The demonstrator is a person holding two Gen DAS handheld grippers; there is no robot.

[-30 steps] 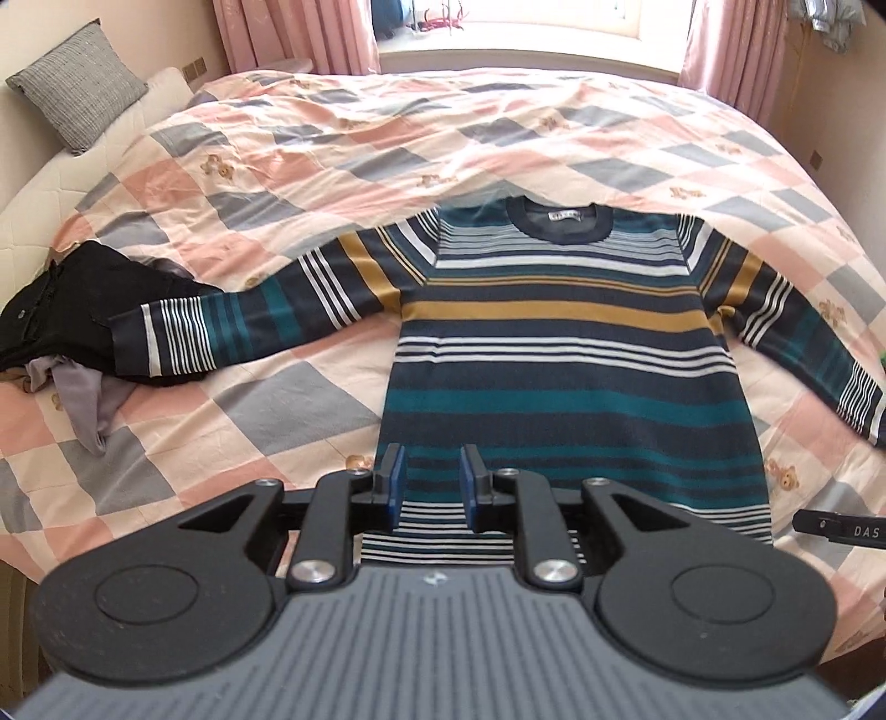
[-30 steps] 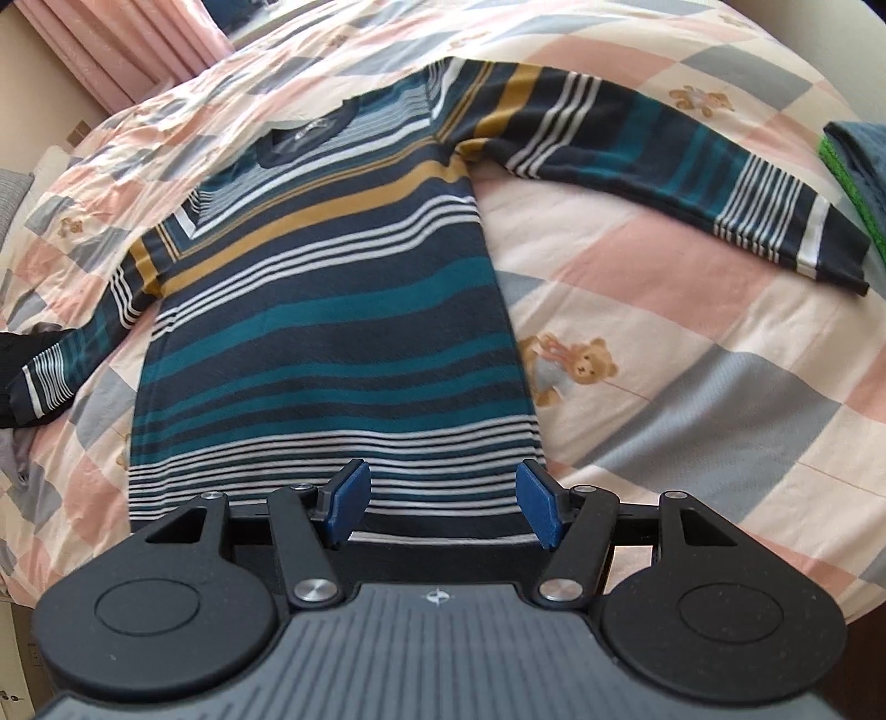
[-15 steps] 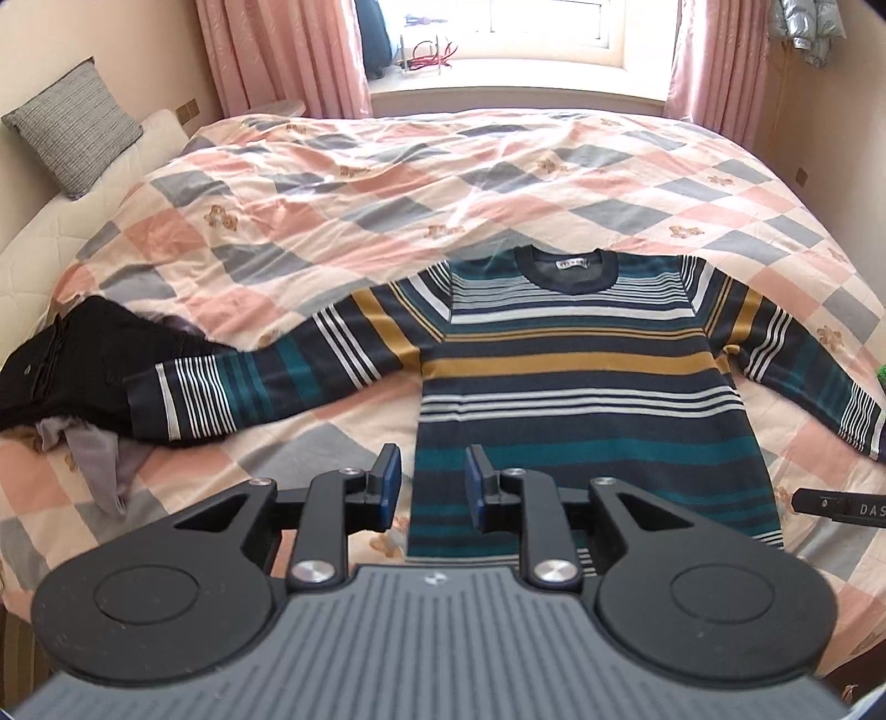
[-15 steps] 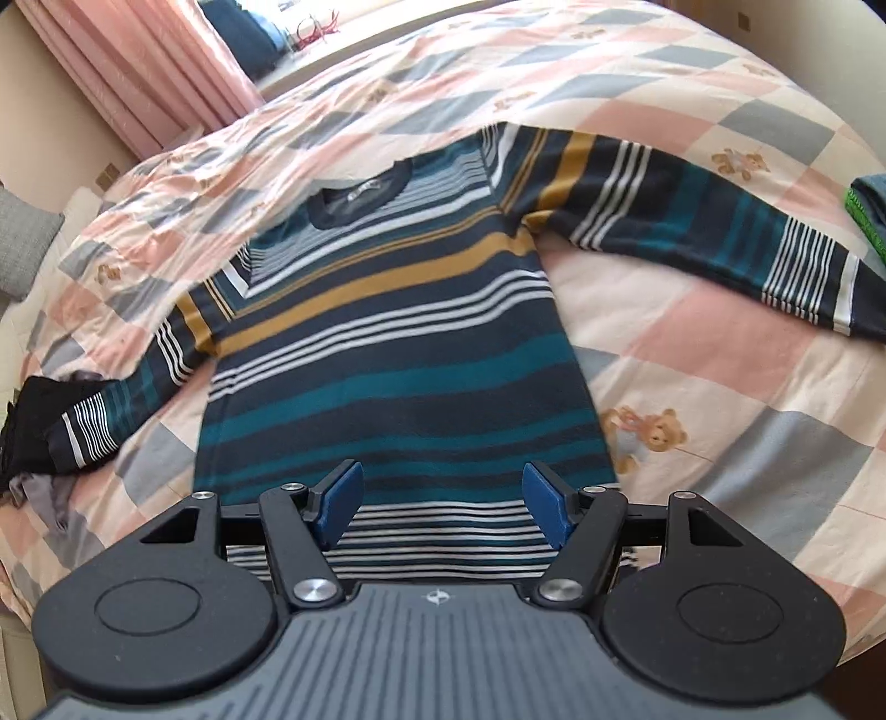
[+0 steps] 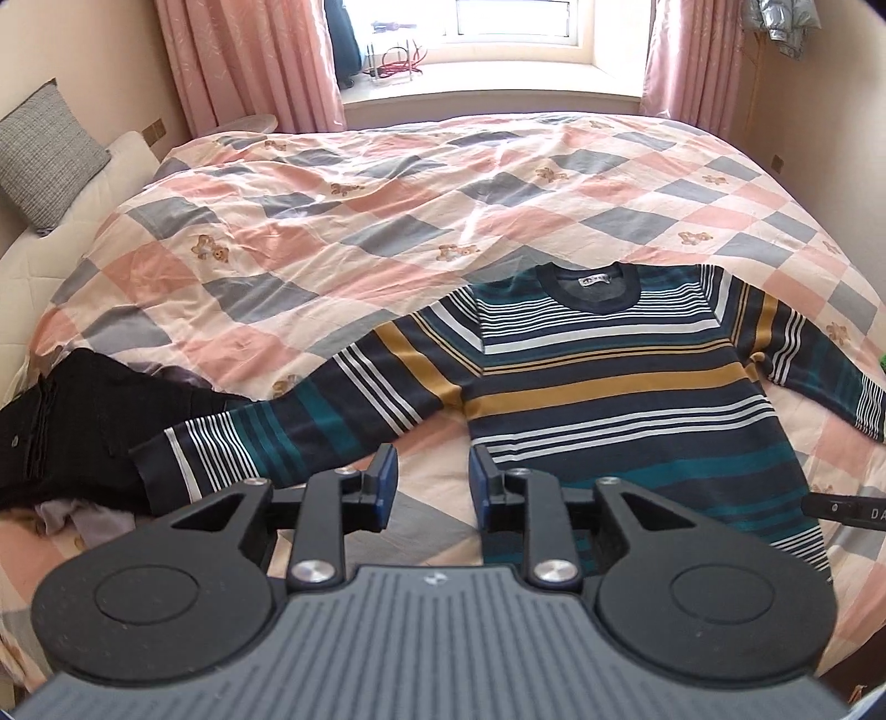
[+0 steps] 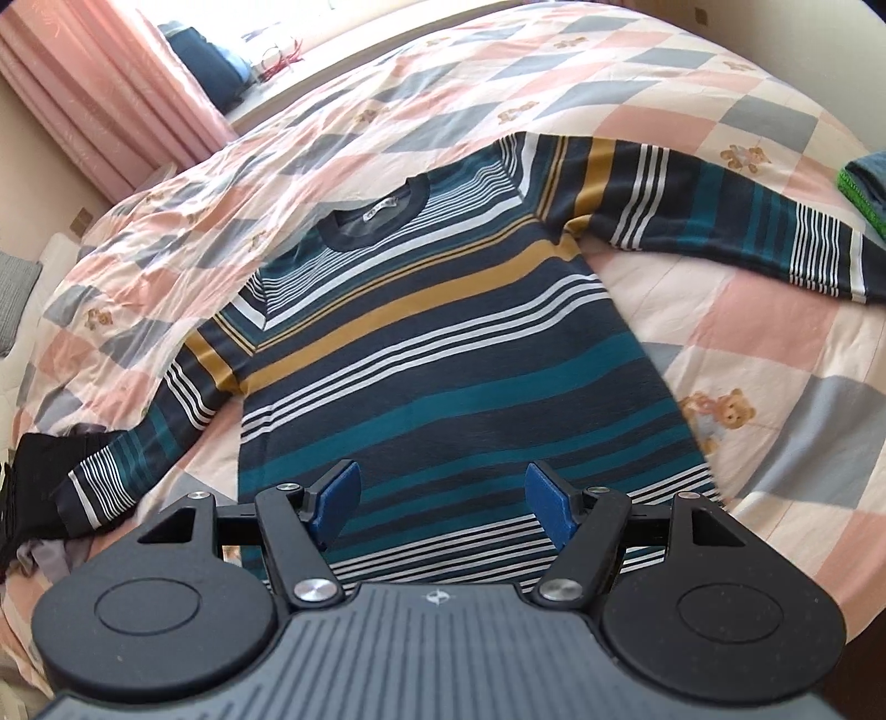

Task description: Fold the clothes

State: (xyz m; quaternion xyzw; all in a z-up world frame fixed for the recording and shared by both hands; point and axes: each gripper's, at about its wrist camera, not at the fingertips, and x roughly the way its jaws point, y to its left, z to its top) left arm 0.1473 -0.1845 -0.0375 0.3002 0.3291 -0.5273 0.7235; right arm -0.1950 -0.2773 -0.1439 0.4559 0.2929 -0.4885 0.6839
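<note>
Flat on the quilt, sweater collar points toward window.

Hidden and cut-off items, bed

Sweater hem lay behind the left gripper; its right cuff ran off frame. Collar label was too small to read. Green item, bed's right edge, was cropped; black clothing partly cropped.

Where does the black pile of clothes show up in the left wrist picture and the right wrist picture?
Left wrist: black pile at the left edge, under the sweater's cuff.
Right wrist: black pile at the lower left edge, beside that cuff.
Shared landmark: the sweater's neck label.
</note>
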